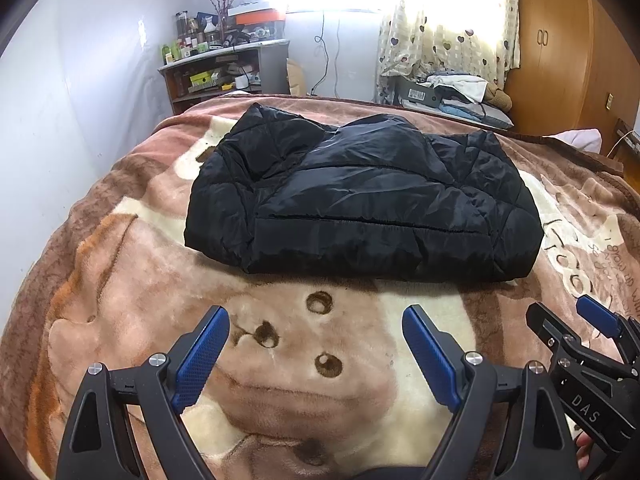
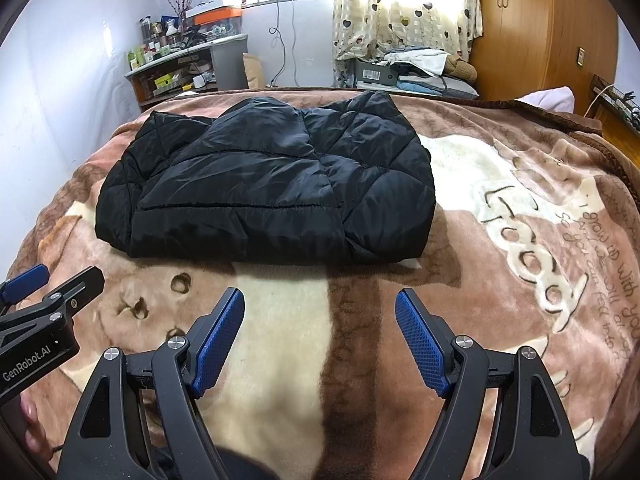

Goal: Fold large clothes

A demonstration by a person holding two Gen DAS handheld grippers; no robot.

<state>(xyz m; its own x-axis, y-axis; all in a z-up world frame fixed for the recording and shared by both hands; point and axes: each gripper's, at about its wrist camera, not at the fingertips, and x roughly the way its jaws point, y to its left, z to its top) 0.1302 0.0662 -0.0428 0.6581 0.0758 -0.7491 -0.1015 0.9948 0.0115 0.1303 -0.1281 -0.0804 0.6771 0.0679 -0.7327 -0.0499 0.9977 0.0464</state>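
Note:
A black quilted jacket point(image 1: 360, 196) lies folded into a thick bundle in the middle of the bed; the right wrist view shows the jacket point(image 2: 268, 184) left of centre. My left gripper point(image 1: 316, 316) hovers over the blanket short of the jacket's near edge, open, with nothing between its blue pads. My right gripper point(image 2: 320, 300) is beside it, also open and empty, short of the jacket's near right part. In the left wrist view the right gripper point(image 1: 560, 314) shows at the right edge. The left gripper point(image 2: 64, 276) shows at the left edge of the right wrist view.
A brown and cream bear-print blanket point(image 1: 132, 280) covers the bed. Behind it stand a cluttered shelf point(image 1: 224, 68), a stack of folded clothes point(image 1: 460, 92), a heart-print curtain point(image 1: 448, 20) and a wooden wardrobe point(image 1: 560, 48). A white wall point(image 1: 60, 100) borders the left.

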